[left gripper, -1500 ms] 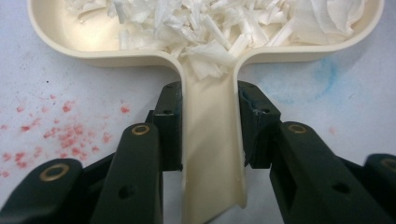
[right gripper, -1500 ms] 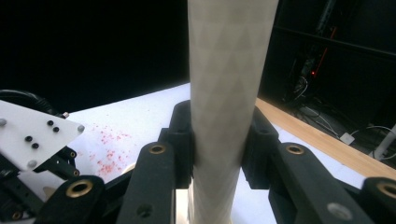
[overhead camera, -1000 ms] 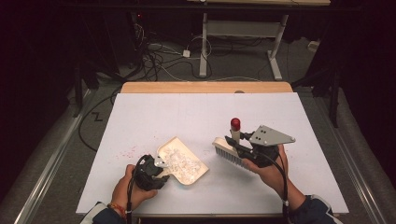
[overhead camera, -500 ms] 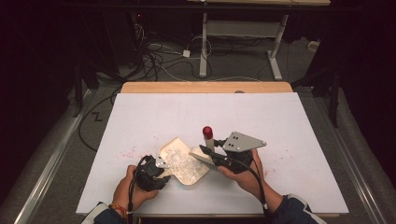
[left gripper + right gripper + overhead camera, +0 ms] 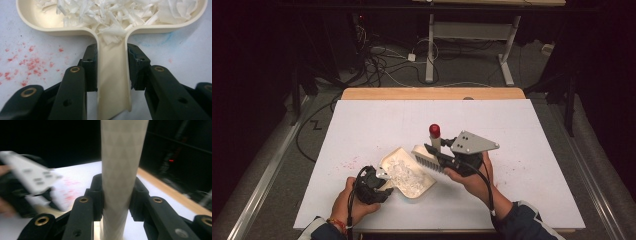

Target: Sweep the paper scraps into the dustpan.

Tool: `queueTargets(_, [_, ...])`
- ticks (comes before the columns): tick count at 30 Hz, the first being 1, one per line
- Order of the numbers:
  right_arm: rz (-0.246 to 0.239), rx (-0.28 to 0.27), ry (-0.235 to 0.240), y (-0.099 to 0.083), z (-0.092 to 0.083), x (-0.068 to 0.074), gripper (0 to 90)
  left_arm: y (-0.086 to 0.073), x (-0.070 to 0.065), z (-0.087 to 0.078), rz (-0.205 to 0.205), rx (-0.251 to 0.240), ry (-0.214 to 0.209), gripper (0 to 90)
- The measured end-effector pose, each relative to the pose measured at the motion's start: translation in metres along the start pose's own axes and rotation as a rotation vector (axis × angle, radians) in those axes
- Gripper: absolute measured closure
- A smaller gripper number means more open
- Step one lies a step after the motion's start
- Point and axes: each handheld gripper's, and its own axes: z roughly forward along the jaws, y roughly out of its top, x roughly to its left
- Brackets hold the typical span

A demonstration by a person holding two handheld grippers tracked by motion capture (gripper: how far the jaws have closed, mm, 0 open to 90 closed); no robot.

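While heaped with white shreds, cream dustpan (image 5: 408, 172) lies flat.

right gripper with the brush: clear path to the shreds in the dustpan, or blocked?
Probably yes. The right gripper is shut on the brush, whose bristles sit at the open edge of the dustpan. The left gripper clamps the dustpan's handle on the opposite side, so nothing stands between bristles and paper shreds.
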Motion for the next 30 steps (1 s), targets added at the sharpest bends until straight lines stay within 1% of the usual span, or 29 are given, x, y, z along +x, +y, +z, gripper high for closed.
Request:
queueTargets(1, [0.008,0.002,-0.014,-0.001,0.003,-0.005,70.0,0.0,0.0,0.0,0.002,0.003,0.0,63.3])
queueTargets(3, [0.038,0.001,-0.021,-0.003,0.011,-0.014,70.0,-0.001,0.002,-0.001,0.003,0.005,0.0,63.3])
queueTargets(4, [0.037,0.005,-0.03,-0.004,0.016,-0.017,70.0,-0.001,0.002,-0.001,-0.002,0.004,-0.003,63.3])
queueTargets(5, [0.022,0.012,-0.045,-0.004,0.02,-0.019,70.0,-0.001,0.003,-0.001,-0.004,0.003,-0.006,63.3])
queueTargets(7, [-0.013,0.023,-0.092,-0.005,0.031,-0.02,70.0,-0.002,0.005,-0.001,-0.009,0.004,-0.005,63.3])
queueTargets(8, [-0.02,0.025,-0.102,-0.006,0.036,-0.022,70.0,-0.003,0.006,-0.001,-0.015,0.001,-0.008,63.3])
queueTargets(11, [0.0,0.018,-0.108,-0.01,0.052,-0.027,70.0,-0.005,0.012,-0.002,-0.039,-0.004,-0.008,63.2])
queueTargets(12, [-0.003,0.018,-0.109,-0.012,0.058,-0.028,70.0,-0.005,0.014,-0.002,-0.048,-0.007,-0.009,63.2])
queueTargets(14, [-0.021,0.041,-0.12,-0.015,0.067,-0.027,70.0,-0.005,0.017,-0.001,-0.062,-0.01,-0.015,63.2])
queueTargets(15, [-0.027,0.047,-0.112,-0.016,0.07,-0.026,70.1,-0.005,0.018,-0.001,-0.063,-0.011,-0.011,63.2])
queueTargets(17, [-0.005,0.041,-0.073,-0.017,0.072,-0.024,70.0,-0.005,0.019,0.0,-0.071,-0.013,-0.015,63.2])
queueTargets(19, [-0.001,0.04,-0.041,-0.016,0.072,-0.019,70.0,-0.004,0.019,0.0,-0.075,-0.015,-0.009,63.2])
queueTargets(21, [-0.009,0.04,0.002,-0.016,0.069,-0.012,70.0,-0.004,0.019,0.0,-0.075,-0.012,-0.005,63.3])
queueTargets(25, [0.003,0.044,0.07,-0.014,0.058,0.003,69.9,-0.003,0.018,0.0,-0.079,-0.003,-0.001,63.3])
queueTargets(27, [0.012,0.035,0.088,-0.013,0.051,0.008,70.0,-0.002,0.018,0.001,-0.082,-0.003,0.003,63.3])
queueTargets(28, [0.021,0.029,0.108,-0.013,0.047,0.009,70.0,-0.002,0.018,0.001,-0.081,-0.003,0.005,63.3])
queueTargets(30, [0.014,0.025,0.114,-0.012,0.039,0.012,70.0,-0.001,0.018,0.0,-0.078,0.0,0.007,63.3])
